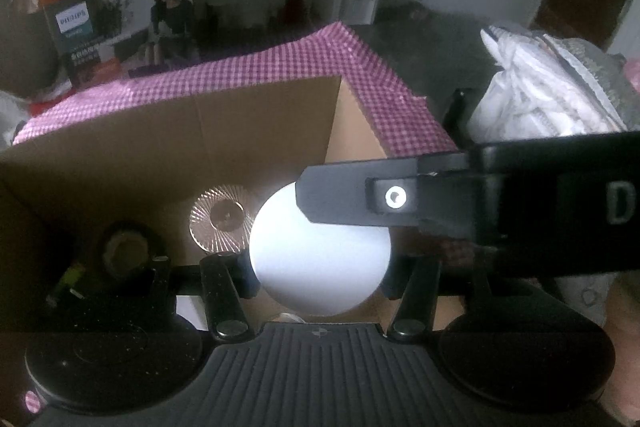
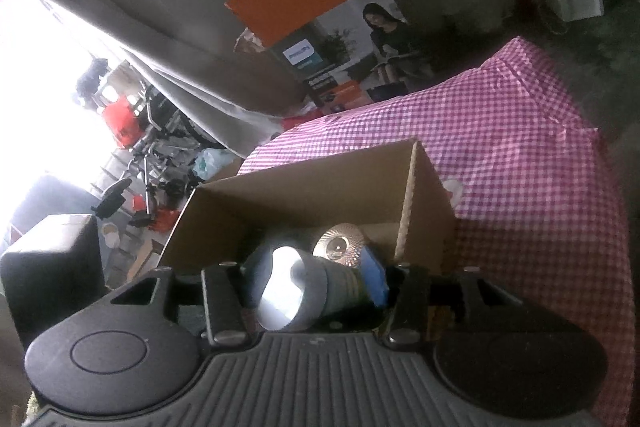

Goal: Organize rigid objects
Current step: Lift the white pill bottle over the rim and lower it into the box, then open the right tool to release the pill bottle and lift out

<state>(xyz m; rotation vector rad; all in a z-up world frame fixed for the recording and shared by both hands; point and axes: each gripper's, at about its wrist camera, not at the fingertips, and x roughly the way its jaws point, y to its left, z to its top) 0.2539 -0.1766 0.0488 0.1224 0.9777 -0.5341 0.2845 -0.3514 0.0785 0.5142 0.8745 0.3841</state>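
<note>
White ball (image 1: pixel 320 259) sits between my left gripper's (image 1: pixel 318 279) pads over the box (image 1: pixel 160 147); my right gripper (image 2: pixel 316 291) clasps a grey cylinder (image 2: pixel 304 291) above the same box.

Cardboard box (image 1: pixel 168 147): matt brown corrugated paperboard. White ball (image 1: pixel 320 259): smooth, matt. Ribbed disc (image 1: pixel 222 219): shiny, metallic-looking. Gingham cloth (image 2: pixel 500 131): woven pink-white fabric.

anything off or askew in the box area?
Nothing spilled or damaged. The cardboard box sits upright on the checked cloth; a white ball and a dark cylinder sit between the fingers over it.
</note>
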